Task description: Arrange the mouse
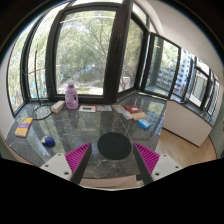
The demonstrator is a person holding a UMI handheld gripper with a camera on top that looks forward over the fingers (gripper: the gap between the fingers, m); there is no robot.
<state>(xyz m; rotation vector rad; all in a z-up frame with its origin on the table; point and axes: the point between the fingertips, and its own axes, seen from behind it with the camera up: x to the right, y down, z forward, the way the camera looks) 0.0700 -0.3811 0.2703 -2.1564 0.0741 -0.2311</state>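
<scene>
My gripper (113,165) is open and empty, with its pink-padded fingers (79,155) spread wide above the near edge of a glass table (100,125). A round black mouse pad (113,146) lies on the table just ahead of the fingers, between them. A small dark blue thing that looks like the mouse (48,142) lies on the table left of the left finger, apart from the pad.
A pink bottle (72,96) stands at the table's far left. A yellow-orange item (22,130) lies at the left edge. Books (132,110) and a blue item (144,124) lie at the right. A white cabinet (186,122) stands to the right, with large windows behind.
</scene>
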